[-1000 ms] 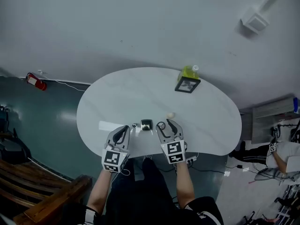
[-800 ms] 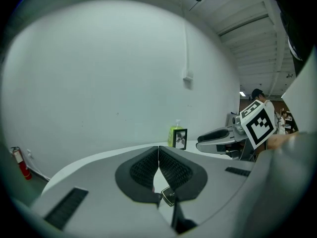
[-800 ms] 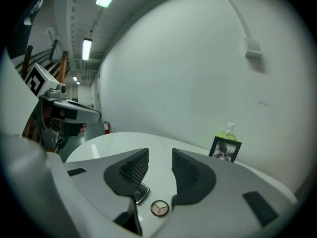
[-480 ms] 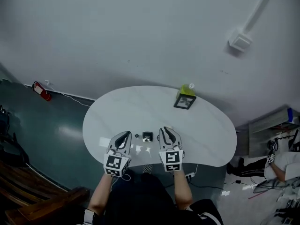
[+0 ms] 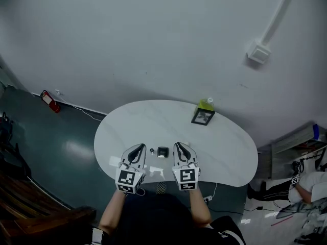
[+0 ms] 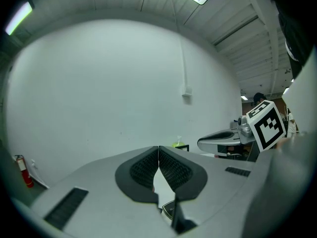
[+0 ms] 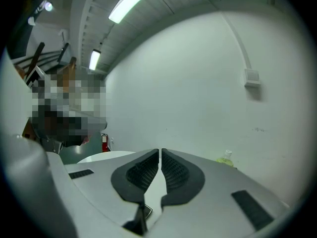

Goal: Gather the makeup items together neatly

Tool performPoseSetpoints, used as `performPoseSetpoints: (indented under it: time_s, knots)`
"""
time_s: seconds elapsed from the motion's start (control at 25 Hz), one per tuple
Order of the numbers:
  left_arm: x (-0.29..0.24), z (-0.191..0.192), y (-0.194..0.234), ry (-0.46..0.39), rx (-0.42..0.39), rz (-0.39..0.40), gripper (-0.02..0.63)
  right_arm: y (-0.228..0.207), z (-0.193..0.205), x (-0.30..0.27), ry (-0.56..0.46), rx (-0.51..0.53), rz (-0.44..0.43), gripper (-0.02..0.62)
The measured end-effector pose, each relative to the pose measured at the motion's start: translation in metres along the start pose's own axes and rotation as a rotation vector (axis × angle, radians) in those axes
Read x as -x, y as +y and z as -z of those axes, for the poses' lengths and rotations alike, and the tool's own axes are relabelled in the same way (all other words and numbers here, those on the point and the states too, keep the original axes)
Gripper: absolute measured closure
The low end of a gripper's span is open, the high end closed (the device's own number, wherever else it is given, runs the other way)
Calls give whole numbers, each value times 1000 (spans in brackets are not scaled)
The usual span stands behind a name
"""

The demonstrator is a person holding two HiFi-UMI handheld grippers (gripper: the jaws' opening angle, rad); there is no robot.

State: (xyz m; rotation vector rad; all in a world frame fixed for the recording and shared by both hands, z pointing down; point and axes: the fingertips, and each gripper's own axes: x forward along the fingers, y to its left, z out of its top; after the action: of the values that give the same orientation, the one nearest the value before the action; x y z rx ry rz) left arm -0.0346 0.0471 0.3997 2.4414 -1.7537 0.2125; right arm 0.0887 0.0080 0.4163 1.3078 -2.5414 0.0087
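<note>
A small dark square compact (image 5: 163, 152) lies on the white oval table (image 5: 153, 121) between my two grippers, with a tiny dark item (image 5: 152, 150) just to its left. My left gripper (image 5: 140, 147) hovers over the table's near edge, shut and empty; in the left gripper view its pads (image 6: 148, 165) meet with nothing between them. My right gripper (image 5: 179, 145) sits level with it on the compact's right. Its jaws have just been closing and now meet on nothing (image 7: 160, 150). The compact (image 6: 170, 209) shows below the left jaws.
A green bottle (image 5: 207, 105) and a black-framed square object (image 5: 203, 117) stand at the table's far right. A red fire extinguisher (image 5: 49, 100) lies on the floor at left. A power strip (image 5: 208, 198) and cables lie under the near edge.
Both grippers have risen off the table near its front edge. The right gripper's jaws, open a second ago, have closed with nothing in them. The head camera has pulled back.
</note>
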Motion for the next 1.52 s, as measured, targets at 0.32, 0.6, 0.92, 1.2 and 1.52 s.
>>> performPoseSetpoints:
  time_s: [0.32, 0.6, 0.92, 1.2, 1.52]
  knots:
    - [12, -1, 1, -13, 6, -28, 586, 6, -7, 4, -19, 13, -22, 554]
    - [15, -2, 3, -12, 7, -28, 586, 12, -5, 5, -14, 11, -28, 554]
    - [14, -1, -2, 7, -40, -7, 586, 12, -6, 6, -10, 5, -25, 554]
    - [12, -2, 10, 10, -15, -20, 586, 13, -3, 4, 15, -8, -10, 554]
    - [-7, -4, 21, 23, -15, 126, 586, 4, -1, 1, 67, -47, 128, 554]
